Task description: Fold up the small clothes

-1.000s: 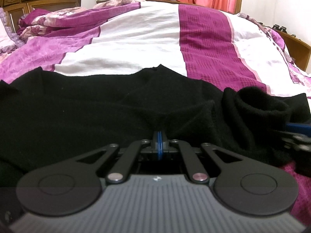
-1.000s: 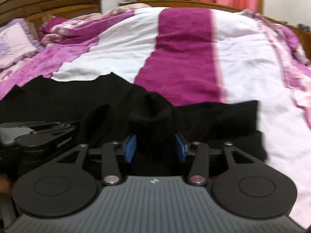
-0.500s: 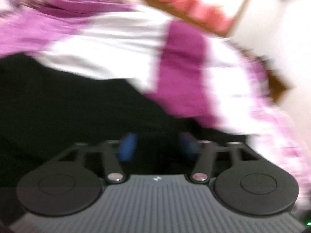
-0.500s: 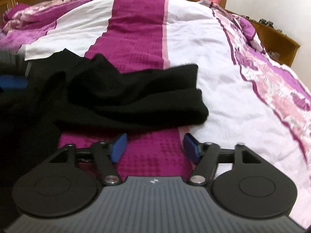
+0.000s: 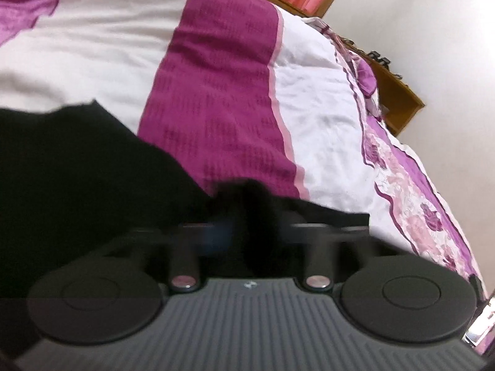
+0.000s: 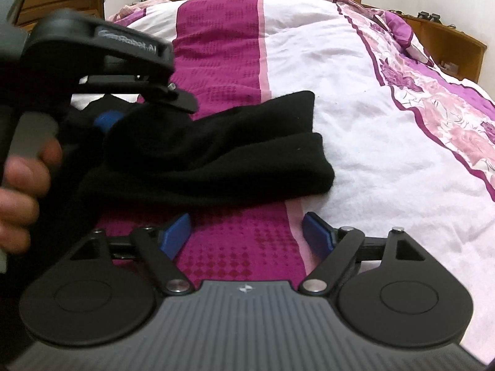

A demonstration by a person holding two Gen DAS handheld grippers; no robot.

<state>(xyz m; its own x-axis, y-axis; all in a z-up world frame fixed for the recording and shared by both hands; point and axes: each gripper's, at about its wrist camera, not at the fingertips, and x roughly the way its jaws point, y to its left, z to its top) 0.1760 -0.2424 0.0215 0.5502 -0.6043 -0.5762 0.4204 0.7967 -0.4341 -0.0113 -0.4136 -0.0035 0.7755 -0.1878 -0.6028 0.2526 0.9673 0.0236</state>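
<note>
- lying across the bed (image 6: 340, 71), the black garment (image 6: 216, 154) rests on the magenta stripe and spills onto the white part, with a folded, doubled-up end pointing toward the right side of the right wrist view.
- its long axis runs crosswise in front of both grippers, not away from them.
- the left gripper (image 5: 250, 232) has a bunch of that black cloth between its fingers; its jaws have just been closing, and from the right wrist view it looks clamped on the cloth's left part, though its own view is blurred.
- a hand (image 6: 21, 182) grips that tool's handle at the left edge.
- the right gripper (image 6: 246, 235) sits just short of the garment's near edge, jaws spread wide and just been opening, only bedspread between the blue pads (image 6: 176, 232).
- by my reckoning the left hand is the one that has the cloth, so the next fold turns on it; the right is near the free end but apart from it.
</note>
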